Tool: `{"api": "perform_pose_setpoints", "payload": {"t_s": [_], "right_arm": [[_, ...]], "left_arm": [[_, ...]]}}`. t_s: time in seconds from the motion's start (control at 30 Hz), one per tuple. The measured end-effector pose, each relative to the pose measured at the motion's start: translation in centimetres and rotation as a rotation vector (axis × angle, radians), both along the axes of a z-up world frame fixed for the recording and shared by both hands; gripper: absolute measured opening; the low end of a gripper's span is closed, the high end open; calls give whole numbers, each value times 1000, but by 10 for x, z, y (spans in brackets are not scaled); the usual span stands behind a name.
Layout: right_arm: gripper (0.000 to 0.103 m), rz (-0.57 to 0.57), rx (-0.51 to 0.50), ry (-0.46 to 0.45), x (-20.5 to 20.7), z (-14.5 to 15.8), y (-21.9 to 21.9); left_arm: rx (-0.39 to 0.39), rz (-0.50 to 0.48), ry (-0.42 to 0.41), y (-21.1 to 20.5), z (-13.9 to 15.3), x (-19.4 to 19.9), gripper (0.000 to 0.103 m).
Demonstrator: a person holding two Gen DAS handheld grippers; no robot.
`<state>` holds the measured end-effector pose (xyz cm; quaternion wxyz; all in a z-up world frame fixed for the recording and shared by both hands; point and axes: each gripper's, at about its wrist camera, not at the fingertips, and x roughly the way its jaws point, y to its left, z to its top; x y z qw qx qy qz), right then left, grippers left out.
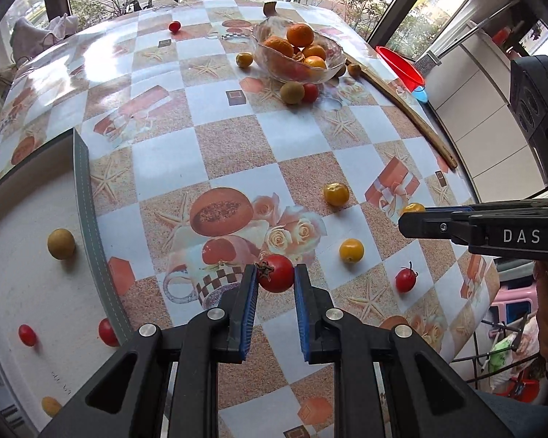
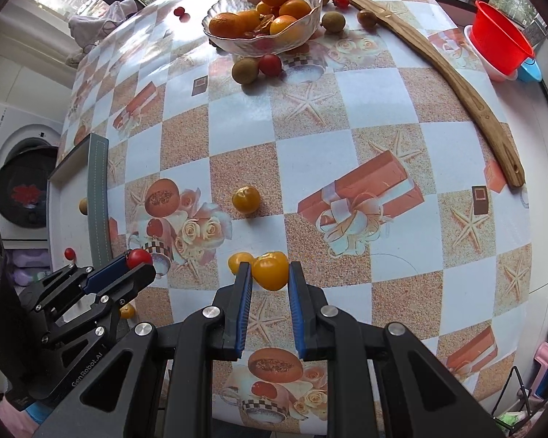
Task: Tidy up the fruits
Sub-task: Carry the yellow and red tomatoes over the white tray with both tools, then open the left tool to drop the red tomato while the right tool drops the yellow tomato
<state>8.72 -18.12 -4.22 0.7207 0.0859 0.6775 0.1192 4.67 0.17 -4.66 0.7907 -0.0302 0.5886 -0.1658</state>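
My left gripper (image 1: 275, 275) is shut on a red cherry tomato (image 1: 277, 273) just above the patterned table; it also shows in the right wrist view (image 2: 137, 261) at lower left. My right gripper (image 2: 270, 272) is shut on a yellow cherry tomato (image 2: 270, 269); another yellow one (image 2: 239, 261) lies just behind it. The right gripper's side shows in the left wrist view (image 1: 413, 222). Loose yellow tomatoes (image 1: 336, 194) (image 1: 351, 250) and a red one (image 1: 405, 280) lie on the table. A white mat (image 1: 29, 284) at left holds a brown fruit (image 1: 61, 244) and red tomatoes (image 1: 27, 335).
A glass bowl (image 1: 332, 69) of oranges stands at the far side, with brown fruits and a red tomato (image 1: 309, 92) beside it. A long wooden board (image 2: 456, 84) lies along the right edge. A red plastic bowl (image 2: 500, 45) sits off the table to the right.
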Motion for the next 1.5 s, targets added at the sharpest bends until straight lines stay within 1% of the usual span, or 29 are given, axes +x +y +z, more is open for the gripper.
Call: {"api": "perform_pose_setpoints", "payload": {"t_s": [0.3, 0.47, 0.63, 0.8, 0.97, 1.17, 1.37, 1.4, 1.47, 1.5], "right_arm": [[22, 156, 26, -17, 3, 12, 80], [22, 252, 48, -21, 2, 15, 134], [22, 332, 74, -8, 4, 11, 185], [22, 398, 79, 18, 8, -3, 229], [22, 464, 57, 28, 11, -18, 266], [22, 492, 29, 52, 16, -38, 291], [22, 504, 1, 69, 16, -52, 300], [22, 503, 2, 62, 16, -52, 300], [22, 514, -5, 57, 16, -53, 303], [22, 518, -7, 57, 16, -54, 303]], "left_arm": [[13, 172, -21, 76, 9, -31, 21], [28, 280, -11, 123, 3, -49, 21], [46, 362, 14, 158, -8, -65, 21], [71, 400, 48, 175, -25, -74, 21], [81, 413, 66, 178, -36, -75, 21], [97, 415, 65, 174, -41, -74, 21], [117, 417, 92, 173, -47, -76, 22], [120, 414, 95, 173, -47, -76, 23], [136, 409, 95, 172, -48, -78, 36], [148, 410, 88, 171, -47, -79, 59]]}}
